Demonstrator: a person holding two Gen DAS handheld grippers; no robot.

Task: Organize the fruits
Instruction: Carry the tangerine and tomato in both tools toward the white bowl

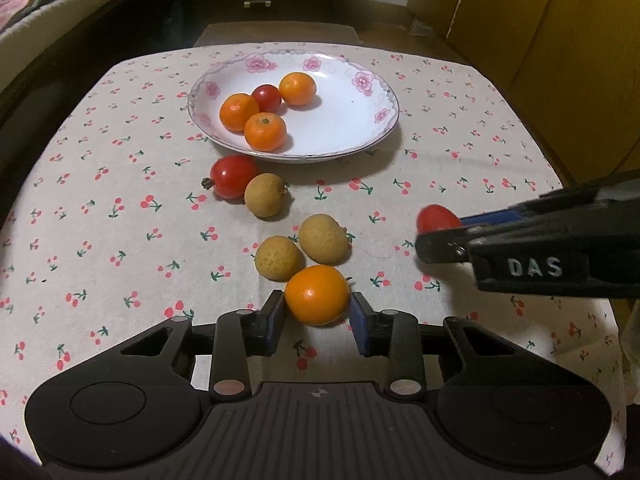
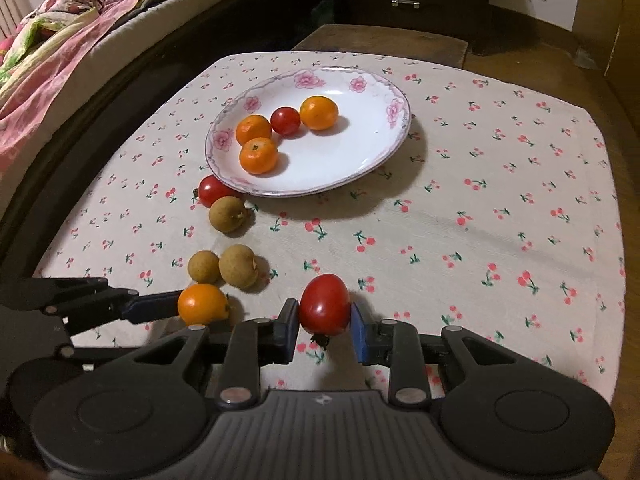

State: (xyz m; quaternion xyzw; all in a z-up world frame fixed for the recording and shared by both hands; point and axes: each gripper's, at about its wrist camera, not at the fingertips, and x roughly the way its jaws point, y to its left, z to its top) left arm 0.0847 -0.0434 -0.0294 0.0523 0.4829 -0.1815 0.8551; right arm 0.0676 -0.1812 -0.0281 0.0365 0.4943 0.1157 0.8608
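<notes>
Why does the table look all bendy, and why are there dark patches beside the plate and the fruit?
In both wrist views the fisheye lens bows the tablecloth edges and darkens the corners. In the left wrist view the plate casts a shadow to the right, and the right gripper looks a bit soft at its tip. In the right wrist view the tomato shows small bright glints.

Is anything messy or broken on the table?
Nothing is broken or spilled. Three longans and a tomato lie loose on the cloth, outside the plate, not yet sorted.
</notes>
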